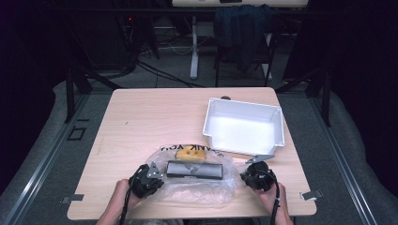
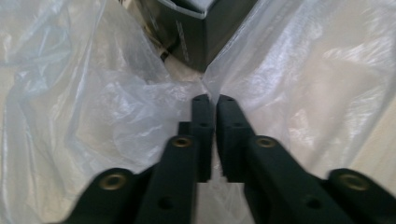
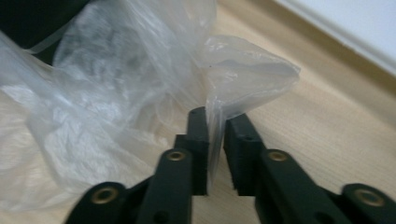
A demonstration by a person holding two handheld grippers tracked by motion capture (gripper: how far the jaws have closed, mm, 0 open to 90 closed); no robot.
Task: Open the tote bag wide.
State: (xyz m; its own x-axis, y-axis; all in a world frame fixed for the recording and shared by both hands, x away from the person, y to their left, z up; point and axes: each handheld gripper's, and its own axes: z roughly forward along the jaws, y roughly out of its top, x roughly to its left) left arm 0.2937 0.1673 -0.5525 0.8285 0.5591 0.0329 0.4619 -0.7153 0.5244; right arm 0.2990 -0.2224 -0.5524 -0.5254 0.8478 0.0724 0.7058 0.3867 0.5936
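A crumpled clear plastic bag (image 1: 202, 188) lies at the table's near edge, with a long black box (image 1: 195, 169) and a yellow sponge-like block (image 1: 190, 153) in or under it. My left gripper (image 1: 161, 181) is at the bag's left end. In the left gripper view its jaws (image 2: 211, 99) stand a narrow slit apart, the bag's film (image 2: 116, 116) gathered at their tips and the black box (image 2: 196, 32) just beyond. My right gripper (image 1: 242, 177) is at the bag's right end. A fold of film (image 3: 243, 79) hangs in the wider gap between its jaws (image 3: 217, 116), unpressed.
A white open bin (image 1: 244, 105) stands at the back right of the wooden table (image 1: 141, 122), close behind my right gripper. The person's hands come in over the near edge. Dark floor, cables and a chair lie beyond the table's far edge.
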